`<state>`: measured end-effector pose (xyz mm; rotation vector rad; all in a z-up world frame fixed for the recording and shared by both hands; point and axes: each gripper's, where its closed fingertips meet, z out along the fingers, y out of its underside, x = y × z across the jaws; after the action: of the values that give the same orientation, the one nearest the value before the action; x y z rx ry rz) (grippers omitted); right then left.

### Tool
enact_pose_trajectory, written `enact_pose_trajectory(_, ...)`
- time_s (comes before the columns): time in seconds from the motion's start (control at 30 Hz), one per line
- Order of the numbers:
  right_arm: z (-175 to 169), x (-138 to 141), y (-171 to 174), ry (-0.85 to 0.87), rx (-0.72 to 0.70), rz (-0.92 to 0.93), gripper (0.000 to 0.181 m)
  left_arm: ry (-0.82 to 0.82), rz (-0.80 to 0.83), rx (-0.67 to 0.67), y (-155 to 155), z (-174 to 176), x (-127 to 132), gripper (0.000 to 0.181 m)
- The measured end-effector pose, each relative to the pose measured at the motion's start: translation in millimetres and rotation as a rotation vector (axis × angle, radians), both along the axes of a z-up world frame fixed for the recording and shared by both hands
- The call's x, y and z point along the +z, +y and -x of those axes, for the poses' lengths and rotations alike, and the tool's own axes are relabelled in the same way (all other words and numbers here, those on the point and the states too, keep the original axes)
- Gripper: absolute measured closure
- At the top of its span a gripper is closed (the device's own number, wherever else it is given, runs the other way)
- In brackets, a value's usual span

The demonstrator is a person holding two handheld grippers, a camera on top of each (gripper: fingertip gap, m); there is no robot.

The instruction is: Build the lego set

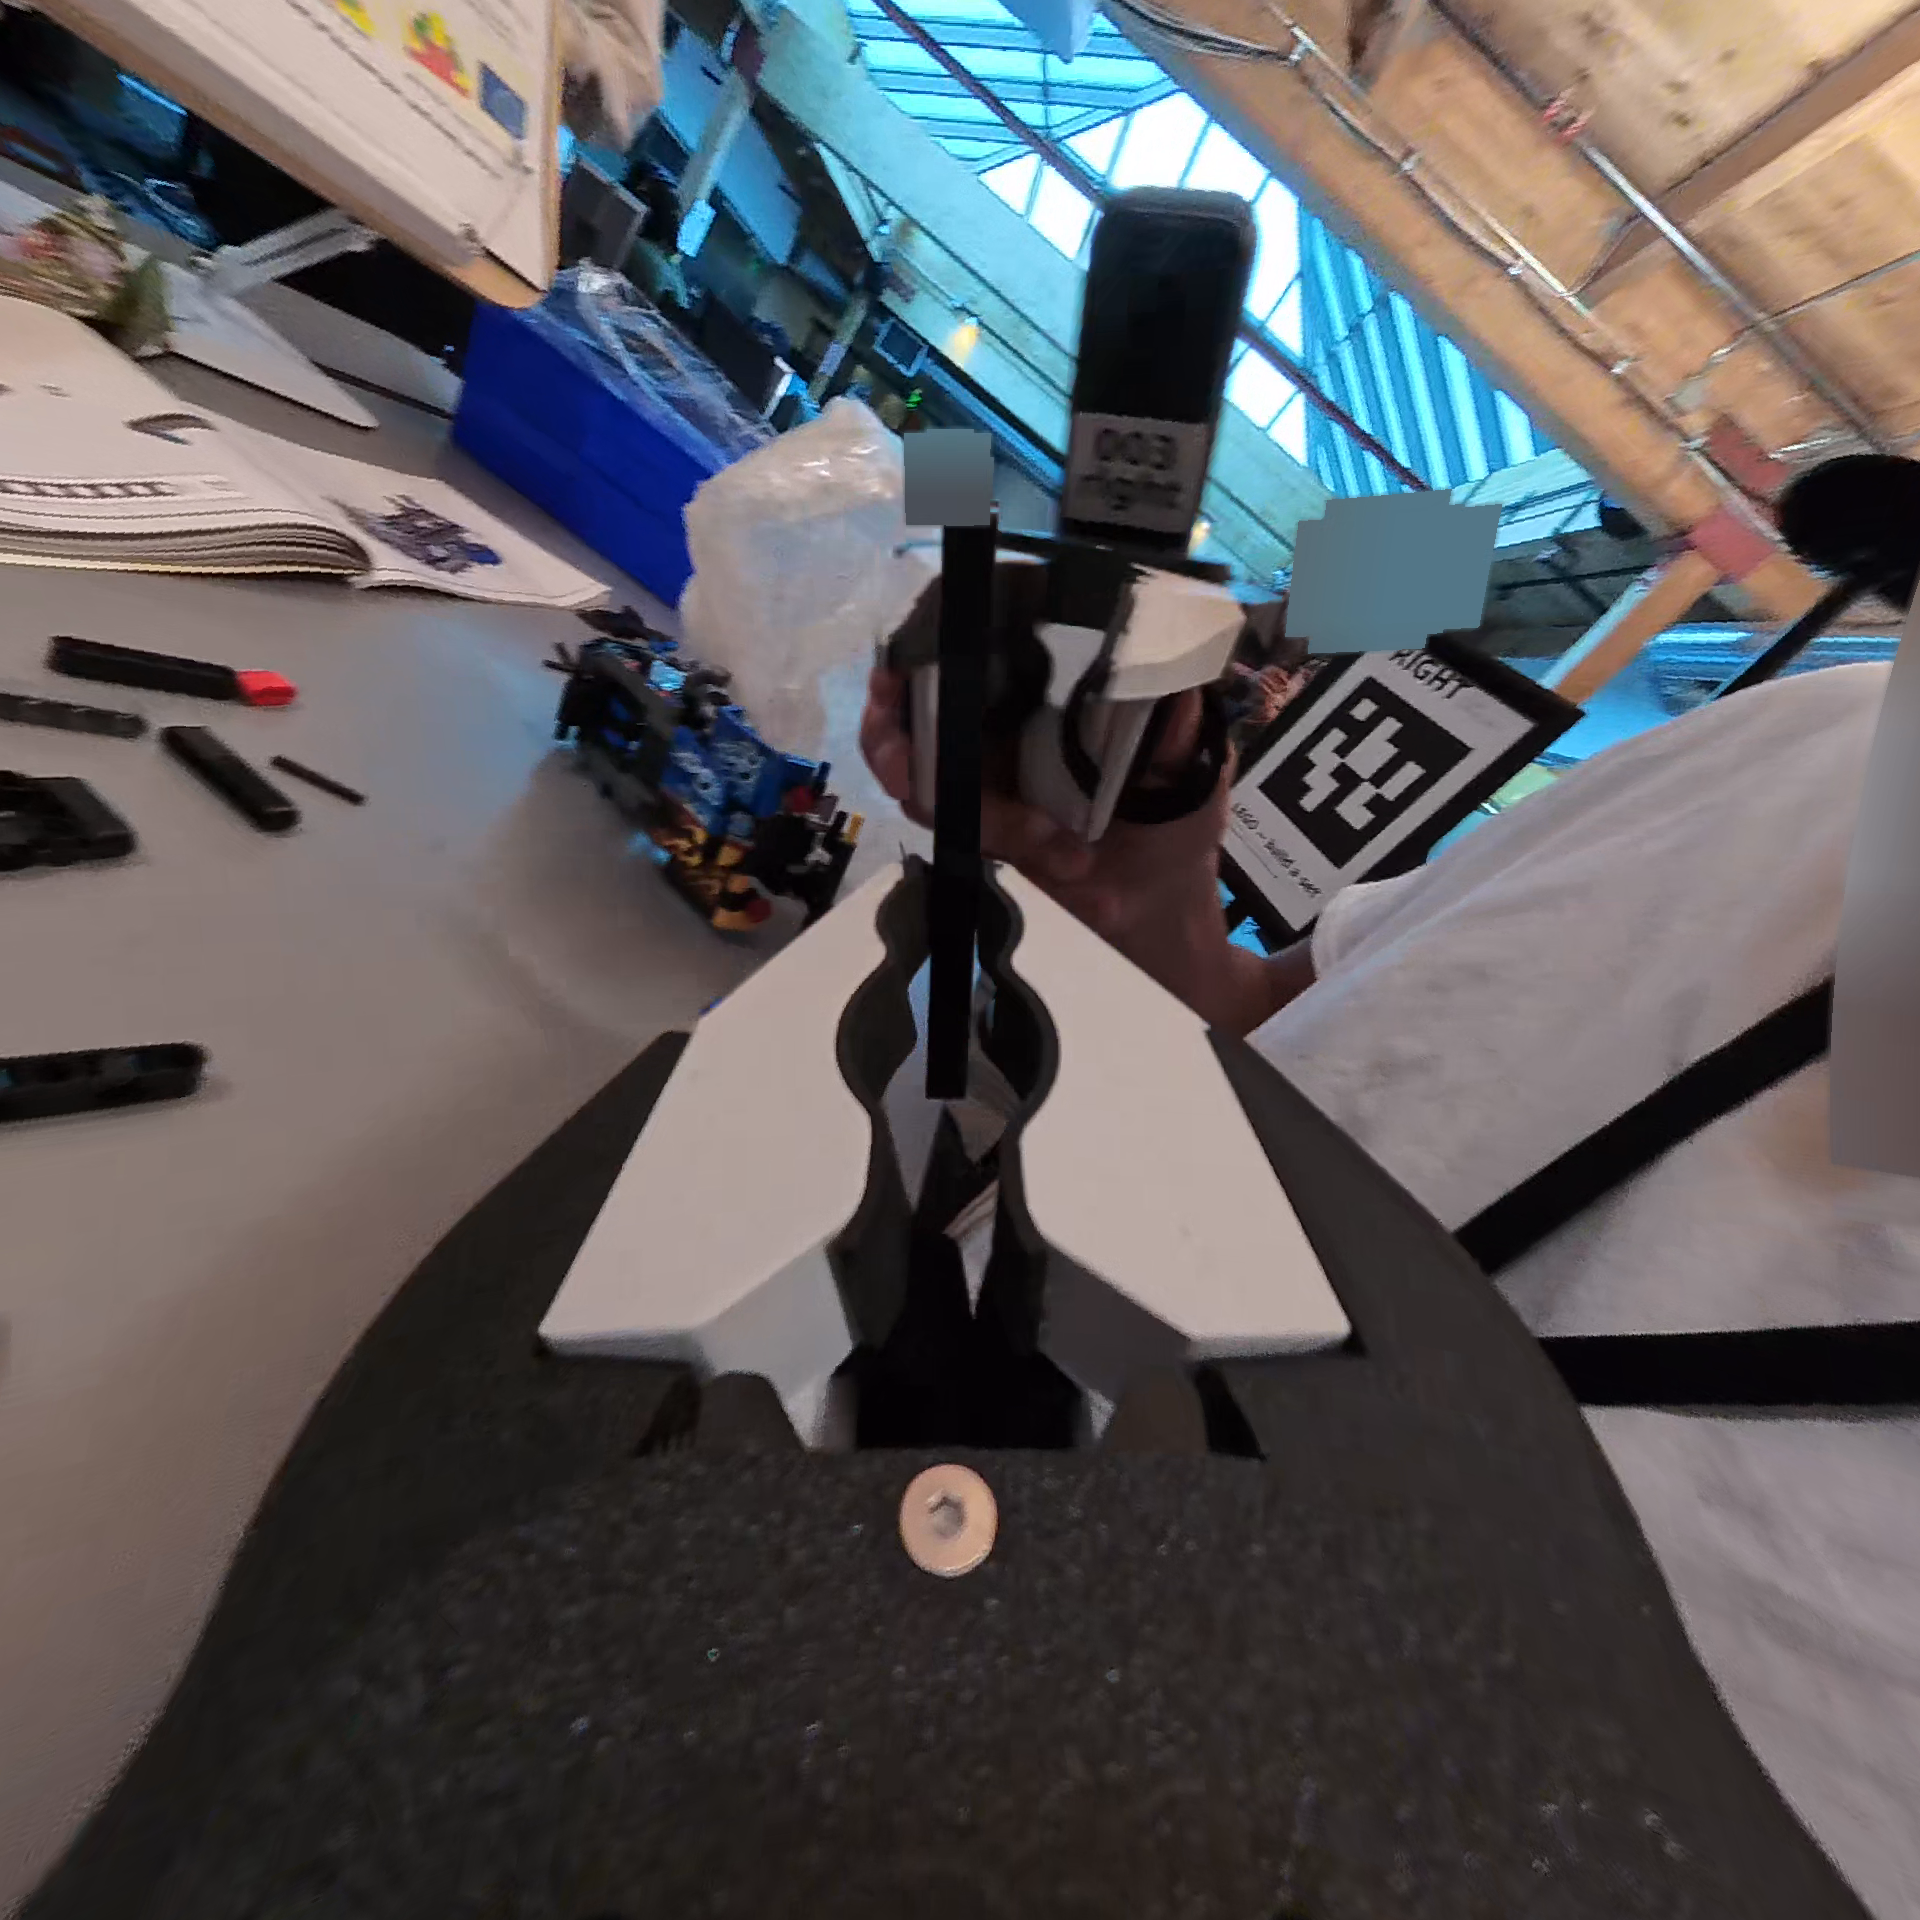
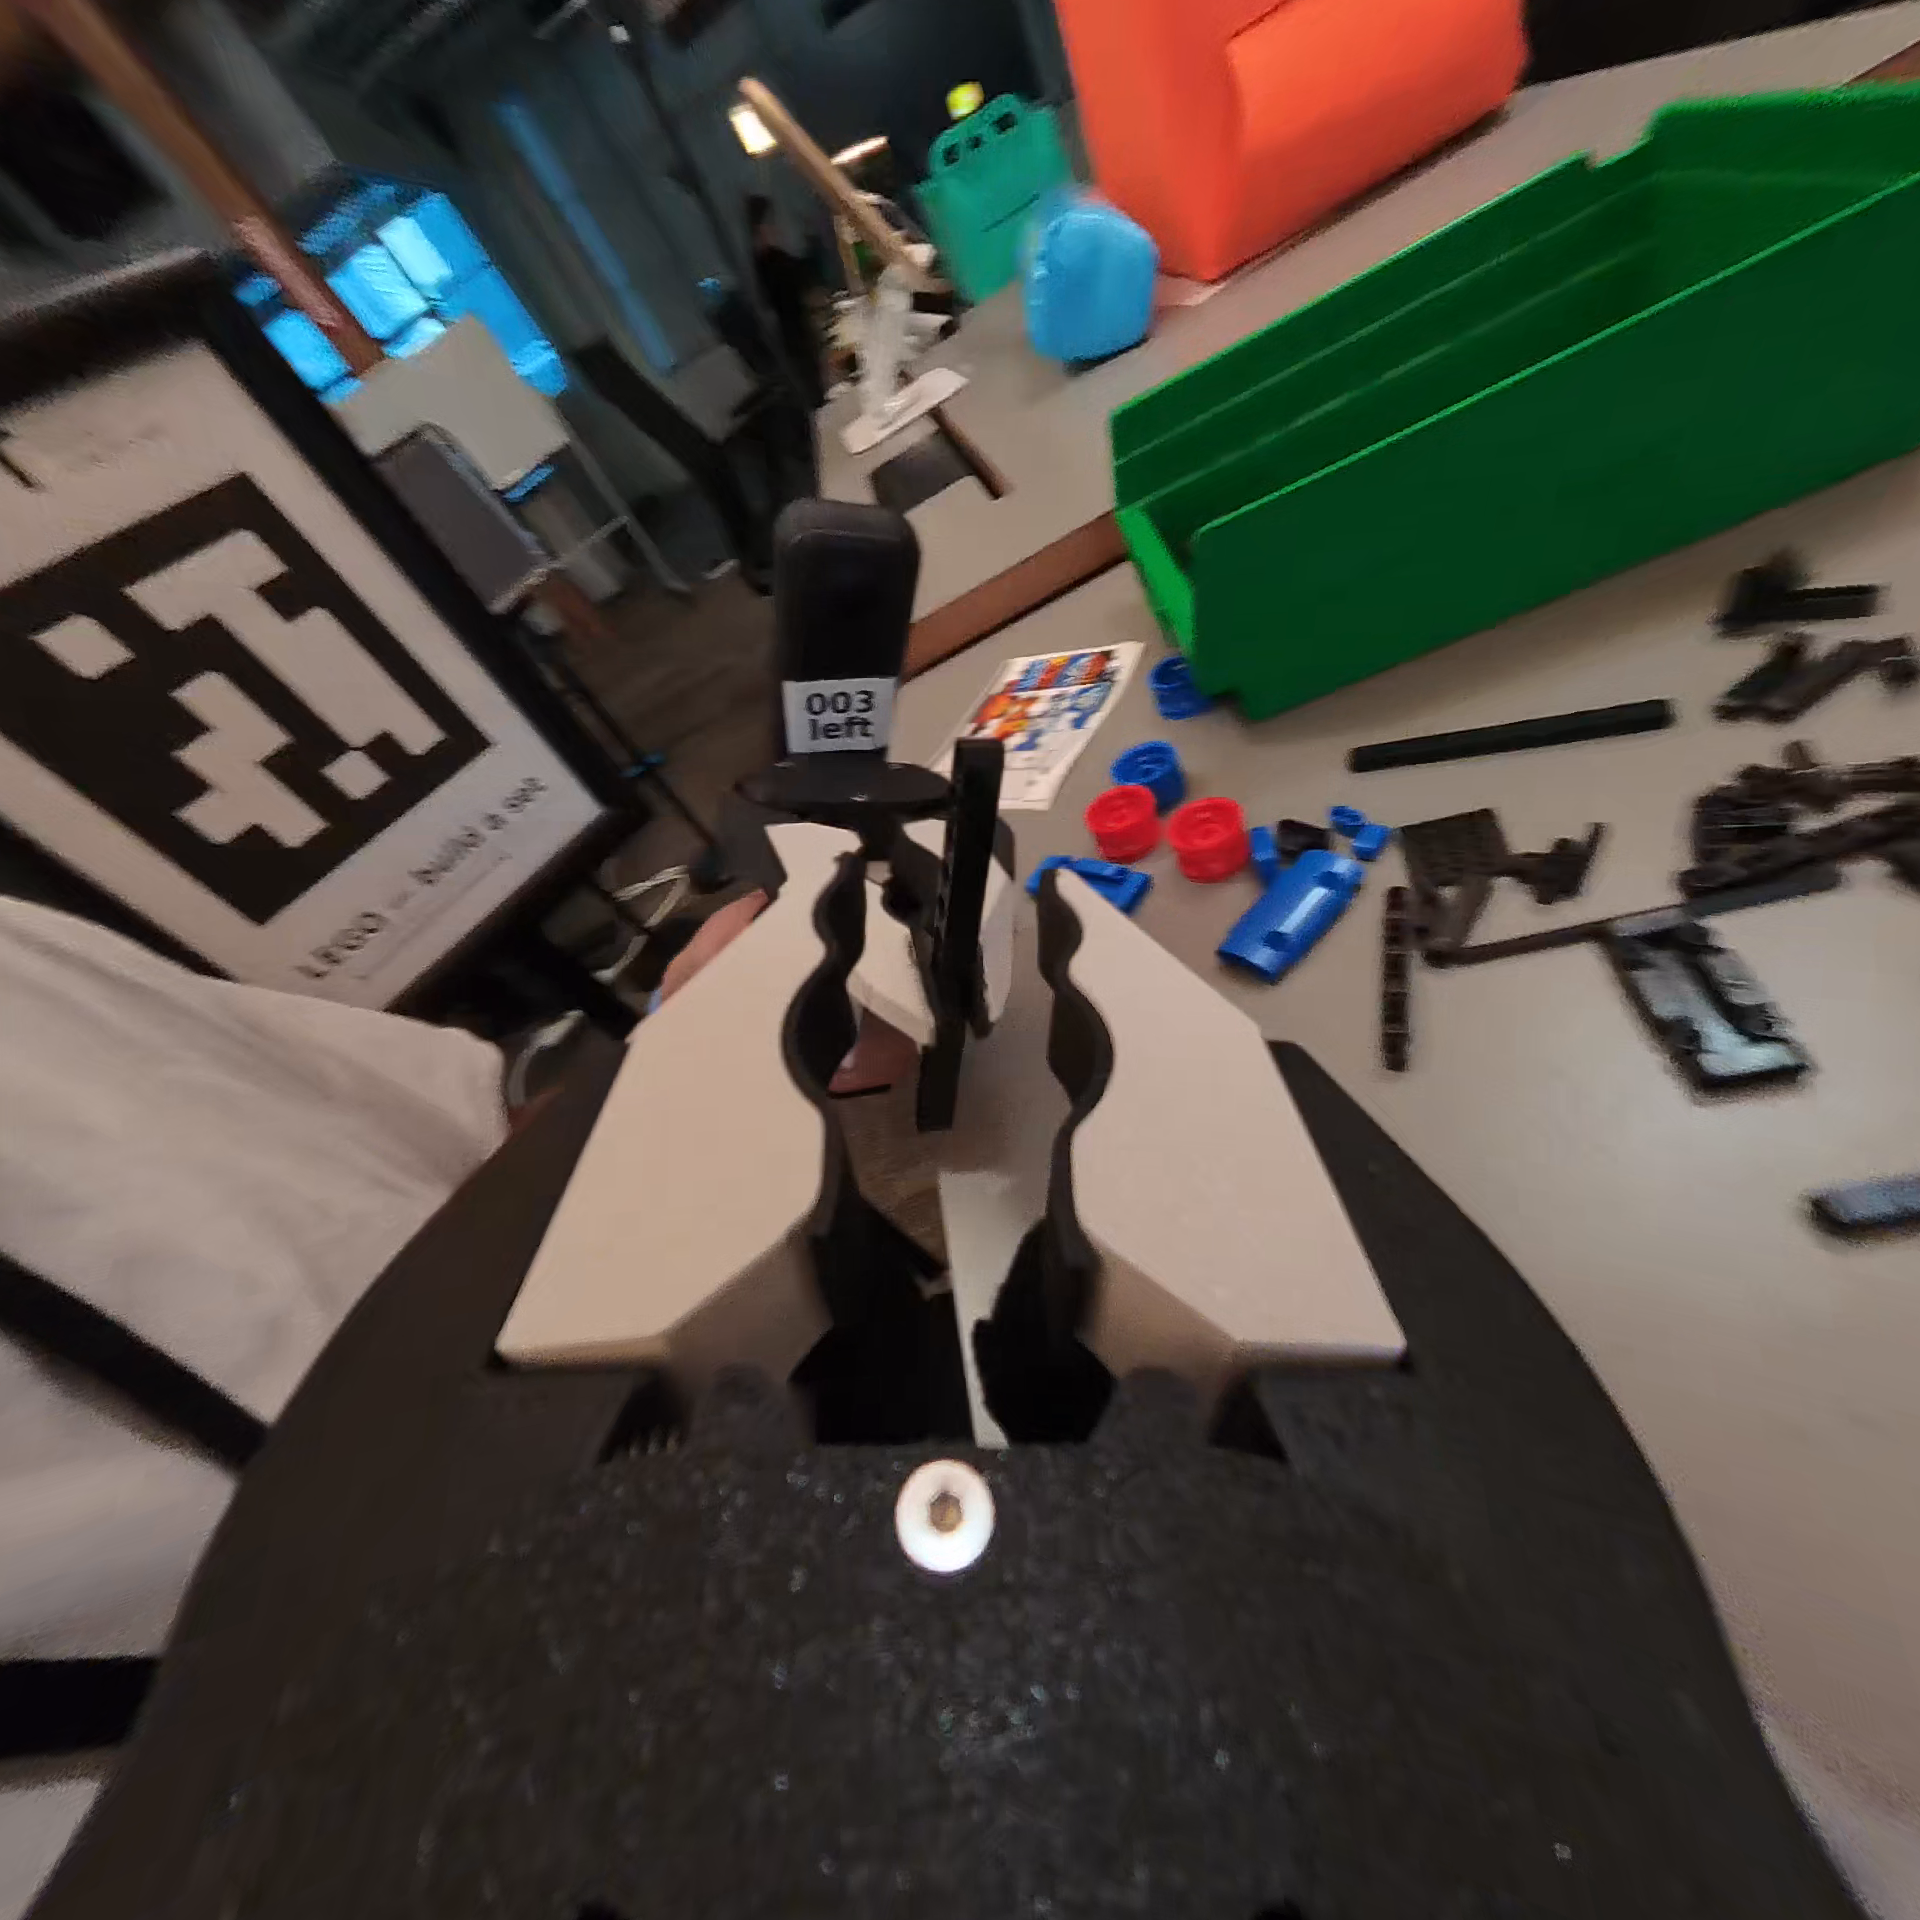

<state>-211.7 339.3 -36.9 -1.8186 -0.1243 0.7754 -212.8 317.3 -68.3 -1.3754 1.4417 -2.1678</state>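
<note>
My left gripper (image 1: 951,883) is shut on a long black lego beam (image 1: 954,935) and holds it upright above the grey table (image 1: 364,987). The right wrist view shows the same beam (image 2: 961,935) between my right gripper's (image 2: 948,873) two fingers, which stand apart and do not touch it. The two grippers face each other closely; the right one (image 1: 1070,707) shows in the left wrist view, held by a hand. A partly built blue, black and yellow model (image 1: 707,790) stands on the table to the left.
Loose black parts (image 1: 156,665) and an open instruction booklet (image 1: 208,488) lie at the left. A green bin (image 2: 1507,447), red wheels (image 2: 1164,826), blue pieces (image 2: 1288,914), black parts (image 2: 1766,831) and a sticker sheet (image 2: 1049,707) lie at the right. A marker board (image 2: 208,675) stands close by.
</note>
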Motion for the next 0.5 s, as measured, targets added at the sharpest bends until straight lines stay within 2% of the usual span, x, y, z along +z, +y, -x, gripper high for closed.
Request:
enact_pose_trajectory(0.07,8.5,0.7,1.4,0.072,0.071,-0.002,0.151,0.002,0.004,-0.025,-5.5,1.1,1.3,0.175)
enact_pose_trajectory(0.17,10.1,-2.8,3.7,0.109,0.098,-0.006,0.174,0.0,-0.003,-0.042,-10.0,1.8,1.6,0.175)
enact_pose_trajectory(0.5,5.2,-2.7,4.6,0.089,0.074,-0.029,0.174,-0.01,0.022,-0.022,-4.5,0.1,2.4,0.175)
